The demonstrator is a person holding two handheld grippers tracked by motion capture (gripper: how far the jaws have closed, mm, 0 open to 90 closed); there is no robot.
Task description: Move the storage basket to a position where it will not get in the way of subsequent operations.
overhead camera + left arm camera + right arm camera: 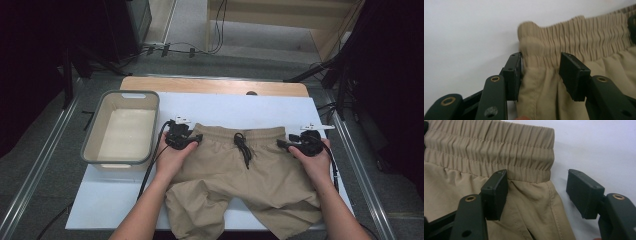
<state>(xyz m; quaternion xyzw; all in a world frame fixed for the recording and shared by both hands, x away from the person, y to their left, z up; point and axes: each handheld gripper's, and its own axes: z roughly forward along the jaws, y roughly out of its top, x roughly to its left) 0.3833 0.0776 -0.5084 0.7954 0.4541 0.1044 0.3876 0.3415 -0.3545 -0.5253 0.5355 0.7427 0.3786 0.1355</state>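
High view: khaki shorts (240, 170) lie flat on the white desk (280, 107). The left gripper (196, 140) and right gripper (282, 144) sit at the waistband corners, jaws spread, fabric between them unpinched.

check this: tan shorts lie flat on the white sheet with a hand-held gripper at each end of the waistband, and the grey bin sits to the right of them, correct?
Not quite. The bin sits to the left of the shorts, not the right, as the high view shows. The rest holds: the shorts lie flat on the white sheet, with the left hand-held gripper and right hand-held gripper at the two ends of the waistband.
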